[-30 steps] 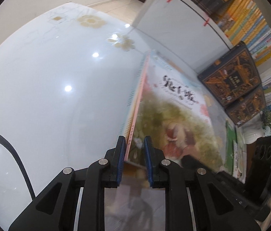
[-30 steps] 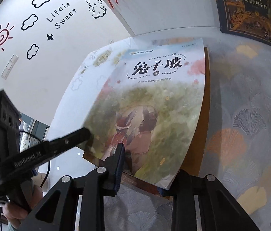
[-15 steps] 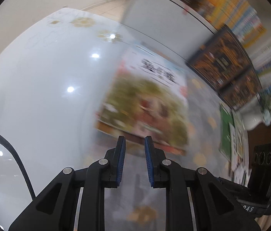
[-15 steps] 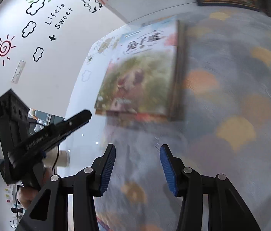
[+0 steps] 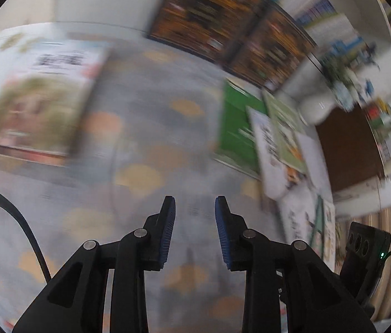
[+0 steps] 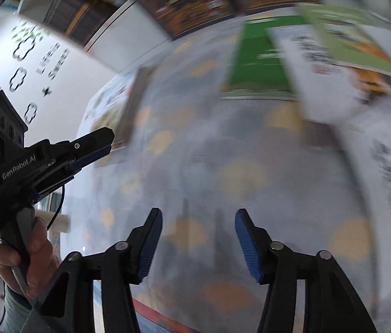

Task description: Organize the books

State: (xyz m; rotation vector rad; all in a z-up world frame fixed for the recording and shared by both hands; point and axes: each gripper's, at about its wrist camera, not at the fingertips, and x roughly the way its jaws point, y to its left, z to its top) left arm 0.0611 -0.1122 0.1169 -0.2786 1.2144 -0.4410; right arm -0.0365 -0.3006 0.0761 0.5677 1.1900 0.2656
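Both tools hang over the patterned cloth [image 5: 140, 127] with nothing between their pads. The left gripper [image 5: 195, 208] has just been opening, its jaws a little apart; the right gripper [image 6: 198, 217] too, spread wider. The picture book [image 5: 37, 102] lies flat at the desk's left edge (badly blurred), the scattered books [image 5: 267, 136] toward the right.

On my right wrist view I read "GenRobot.AI" in pale letters on the side of the left gripper [image 6: 95, 149]. On the white wall [image 6: 84, 63] behind it, a decal reads "Life is Sweet", blurred but legible. The book covers carry print too smeared to read.
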